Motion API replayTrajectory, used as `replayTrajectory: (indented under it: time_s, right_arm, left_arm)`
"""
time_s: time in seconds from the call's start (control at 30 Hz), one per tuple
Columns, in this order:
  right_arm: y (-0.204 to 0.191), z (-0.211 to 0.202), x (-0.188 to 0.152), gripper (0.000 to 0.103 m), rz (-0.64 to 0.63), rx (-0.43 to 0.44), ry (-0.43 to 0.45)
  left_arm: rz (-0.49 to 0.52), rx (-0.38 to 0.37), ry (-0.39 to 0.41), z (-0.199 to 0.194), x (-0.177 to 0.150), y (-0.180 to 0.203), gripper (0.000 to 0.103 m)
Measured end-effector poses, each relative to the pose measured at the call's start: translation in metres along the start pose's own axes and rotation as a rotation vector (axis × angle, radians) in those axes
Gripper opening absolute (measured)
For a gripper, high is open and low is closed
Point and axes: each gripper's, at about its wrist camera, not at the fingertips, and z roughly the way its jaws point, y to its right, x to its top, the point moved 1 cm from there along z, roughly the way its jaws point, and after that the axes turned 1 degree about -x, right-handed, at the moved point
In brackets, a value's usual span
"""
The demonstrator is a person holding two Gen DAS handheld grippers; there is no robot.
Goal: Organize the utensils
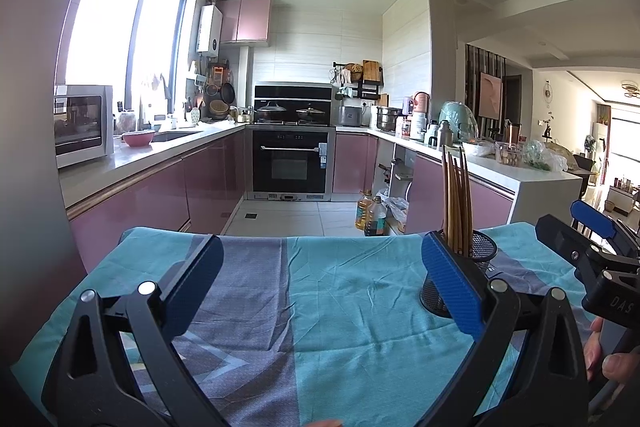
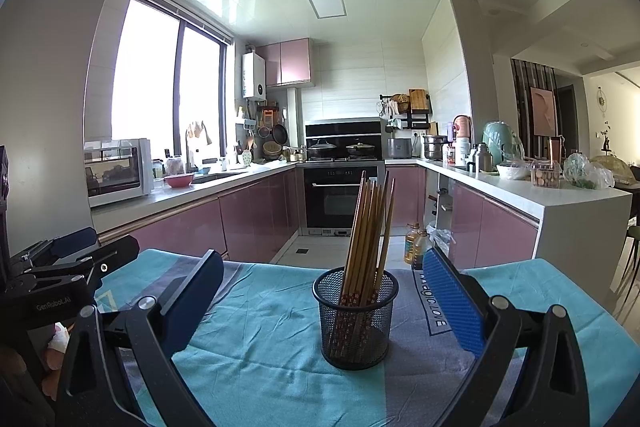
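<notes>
A black mesh cup [image 2: 355, 319] stands upright on a teal and grey cloth [image 2: 256, 339], holding several wooden chopsticks [image 2: 370, 227] that lean slightly right. My right gripper [image 2: 322, 281] is open and empty, its fingers on either side of the cup and a little short of it. In the left wrist view the cup [image 1: 484, 251] and chopsticks [image 1: 458, 199] sit behind my right fingertip. My left gripper [image 1: 320, 267] is open and empty over the cloth [image 1: 340, 291], left of the cup. The right gripper [image 1: 592, 247] also shows at the far right.
The cloth-covered table ends at a far edge [image 2: 280, 265] facing a kitchen with pink cabinets. Oil bottles [image 2: 416, 245] stand on the floor beyond the table. A white counter [image 2: 560, 199] with jars and bags runs along the right. The left gripper's body [image 2: 60, 267] is at the left.
</notes>
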Motion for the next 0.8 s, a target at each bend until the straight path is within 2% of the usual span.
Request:
replayTrajectory:
  time_s: [0.8]
  right_arm:
    - [0.0004, 0.0021, 0.0003, 0.097, 0.007, 0.002, -0.002]
  left_arm:
    - [-0.002, -0.003, -0.005, 0.0009, 0.0002, 0.0000, 0.097]
